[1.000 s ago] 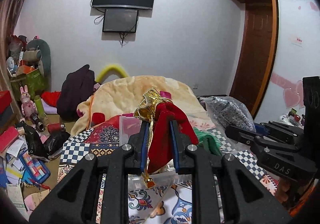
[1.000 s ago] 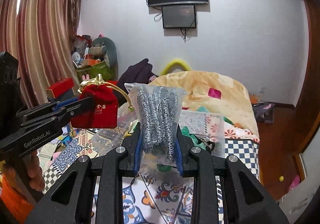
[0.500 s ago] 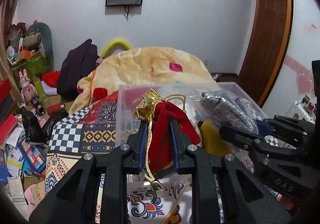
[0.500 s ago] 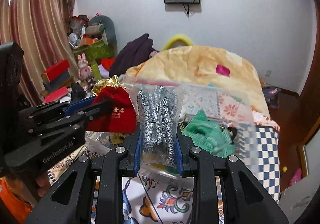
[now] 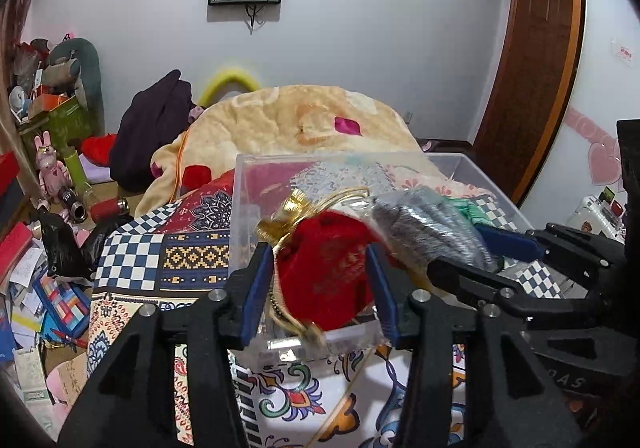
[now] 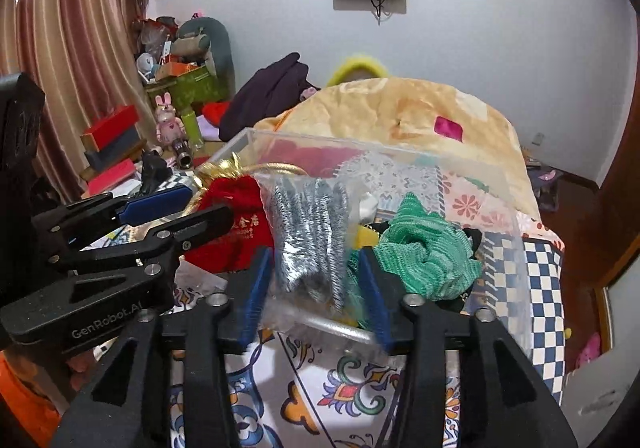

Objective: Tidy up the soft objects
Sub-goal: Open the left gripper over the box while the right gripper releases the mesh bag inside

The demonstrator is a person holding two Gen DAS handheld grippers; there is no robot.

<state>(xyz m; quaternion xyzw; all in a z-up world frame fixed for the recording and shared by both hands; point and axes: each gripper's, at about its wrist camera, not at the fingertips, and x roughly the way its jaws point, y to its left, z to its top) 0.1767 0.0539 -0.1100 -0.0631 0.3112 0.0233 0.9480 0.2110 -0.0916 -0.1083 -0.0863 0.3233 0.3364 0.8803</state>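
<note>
Over the patterned bedspread (image 6: 340, 376), both claws gape, apparently releasing red pouch (image 5: 328, 272) and bagged yarn (image 6: 312, 236) into the clear box (image 6: 500, 208).

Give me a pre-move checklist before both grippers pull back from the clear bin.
1. Left gripper open: ok, fingers spread wider than the red pouch.
2. Right gripper open: ok, gaps beside the bagged grey cord.
3. Pouch resting in the clear bin: cannot tell, blurred.
4. Cord bag fully inside: not ok, its bottom overlaps the front rim.
5. Gold drawstring free of fingers: cannot tell.
</note>
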